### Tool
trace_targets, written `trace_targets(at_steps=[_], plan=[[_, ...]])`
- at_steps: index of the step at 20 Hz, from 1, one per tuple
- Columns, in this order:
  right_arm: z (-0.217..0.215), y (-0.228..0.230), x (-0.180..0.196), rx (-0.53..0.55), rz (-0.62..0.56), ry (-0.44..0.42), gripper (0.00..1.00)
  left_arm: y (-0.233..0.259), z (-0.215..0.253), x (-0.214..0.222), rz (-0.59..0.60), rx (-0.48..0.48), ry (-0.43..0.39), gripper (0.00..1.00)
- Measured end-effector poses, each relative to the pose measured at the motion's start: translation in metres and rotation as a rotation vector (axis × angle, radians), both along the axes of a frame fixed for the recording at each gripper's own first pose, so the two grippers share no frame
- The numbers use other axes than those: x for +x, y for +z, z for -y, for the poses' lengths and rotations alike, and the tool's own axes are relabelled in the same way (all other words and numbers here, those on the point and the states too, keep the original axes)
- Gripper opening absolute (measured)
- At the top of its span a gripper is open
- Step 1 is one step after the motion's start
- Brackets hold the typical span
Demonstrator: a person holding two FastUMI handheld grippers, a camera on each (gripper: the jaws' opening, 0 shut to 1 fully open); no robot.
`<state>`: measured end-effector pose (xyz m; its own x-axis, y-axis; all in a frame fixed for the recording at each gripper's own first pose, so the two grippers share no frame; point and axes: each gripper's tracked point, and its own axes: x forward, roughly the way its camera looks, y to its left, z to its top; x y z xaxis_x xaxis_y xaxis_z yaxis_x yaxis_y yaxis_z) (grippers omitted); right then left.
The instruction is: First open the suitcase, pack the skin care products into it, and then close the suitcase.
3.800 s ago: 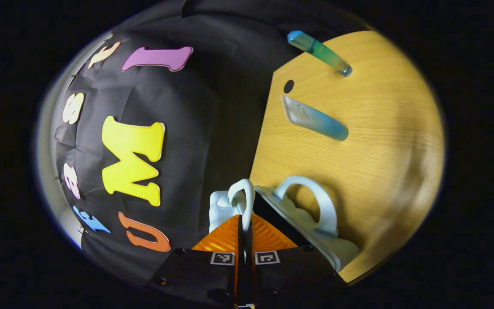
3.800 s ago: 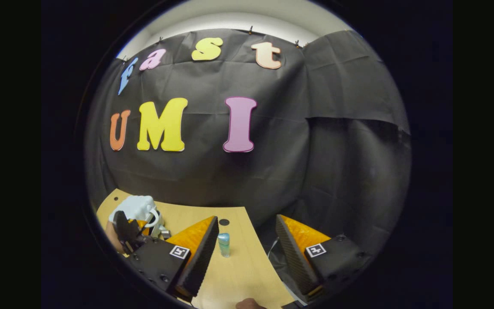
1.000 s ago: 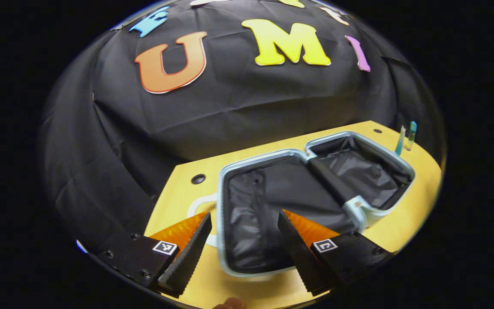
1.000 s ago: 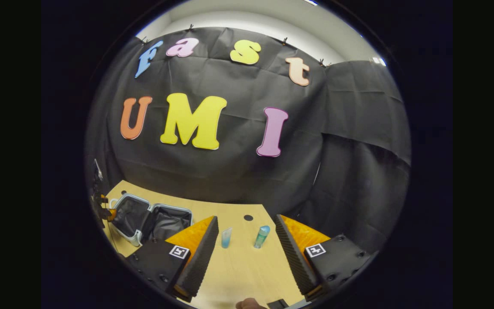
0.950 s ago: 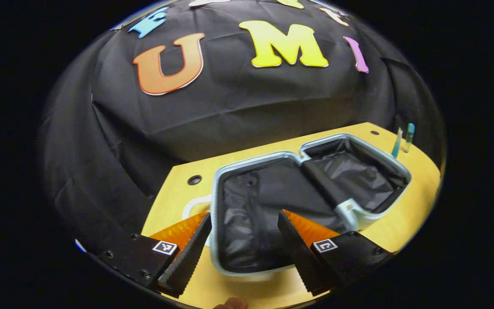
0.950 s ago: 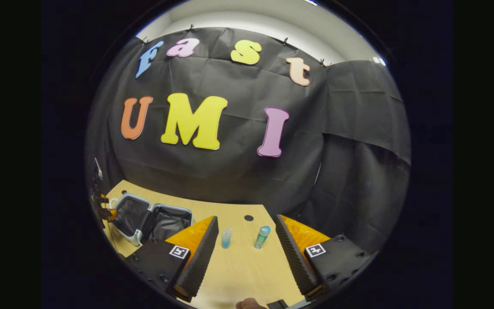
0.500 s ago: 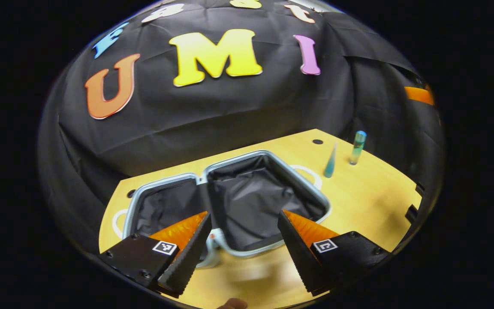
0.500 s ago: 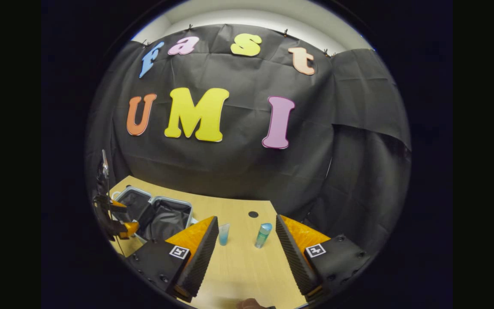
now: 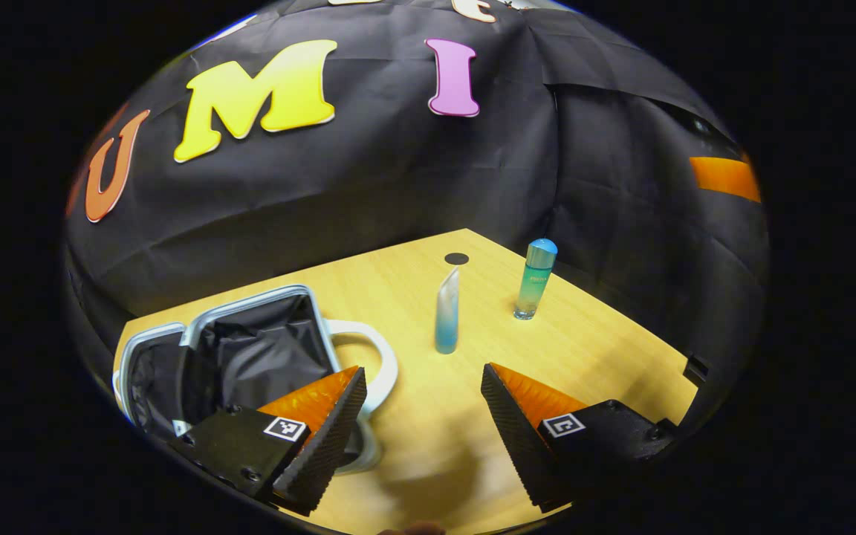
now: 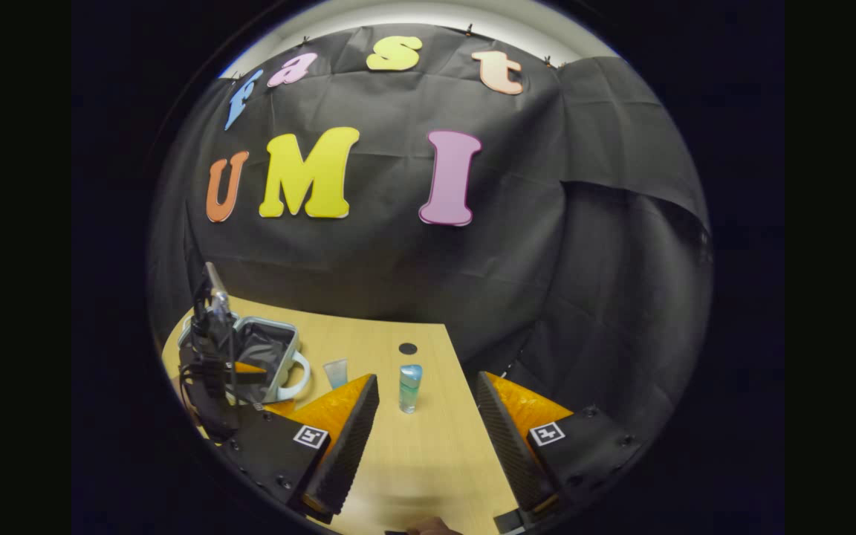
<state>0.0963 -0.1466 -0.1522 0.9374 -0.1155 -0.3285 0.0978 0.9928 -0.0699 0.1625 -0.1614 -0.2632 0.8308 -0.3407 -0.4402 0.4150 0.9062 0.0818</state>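
In the left gripper view I see my left claw [image 9: 420, 416] with jaws wide apart and nothing between them, held above the wooden surface [image 9: 606, 349]. The suitcase [image 9: 250, 357] lies open at the left, black lining visible, w/ a pale frame and a white handle [image 9: 380, 364] pointing toward the middle of the surface. My left finger covers part of this handle in the view; I cannot tell if it touches.

Two skin care products stand upright on the surface, apart from the suitcase. The tube [image 9: 446, 312] stands on its cap, flat end up, near the handle side. The bottle [image 9: 536, 279] w/ rounded blue cap stands just to the right of the tube, not touching it. A dark round hole [image 9: 456, 258] is in the surface behind them.

In the right gripper view my right claw [image 10: 428, 431] is also spread wide and holds nothing. The bottle [image 10: 410, 388] shows between its fingers but farther off. The tube [image 10: 336, 373] is left of it, then the suitcase [image 10: 264, 349], and the other gripper is in front of the suitcase.
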Motion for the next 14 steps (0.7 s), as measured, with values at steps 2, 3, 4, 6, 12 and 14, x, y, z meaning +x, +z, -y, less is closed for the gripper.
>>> trace_targets(at_steps=[2, 3, 4, 6, 12, 14], plan=[[0.018, -0.013, 0.003, -0.021, -0.026, 0.0, 0.8, -0.02, 0.018, 0.018, -0.029, -0.004, 0.023, 0.99], [0.026, -0.019, 0.004, -0.028, -0.042, 0.002, 0.8, -0.027, 0.023, 0.026, -0.035, -0.001, 0.035, 0.99], [0.032, -0.026, 0.004, -0.03, -0.06, 0.003, 0.79, -0.037, 0.028, 0.038, -0.038, 0.01, 0.056, 0.99], [0.044, -0.038, 0.008, -0.032, -0.091, 0.008, 0.79, -0.053, 0.037, 0.058, -0.054, 0.016, 0.093, 0.99], [0.06, -0.077, 0.02, -0.045, -0.163, 0.057, 0.8, -0.08, 0.06, 0.099, -0.073, 0.013, 0.167, 0.96], [0.062, -0.089, 0.024, -0.042, -0.181, 0.067, 0.8, -0.09, 0.062, 0.108, -0.09, 0.005, 0.178, 0.93]])
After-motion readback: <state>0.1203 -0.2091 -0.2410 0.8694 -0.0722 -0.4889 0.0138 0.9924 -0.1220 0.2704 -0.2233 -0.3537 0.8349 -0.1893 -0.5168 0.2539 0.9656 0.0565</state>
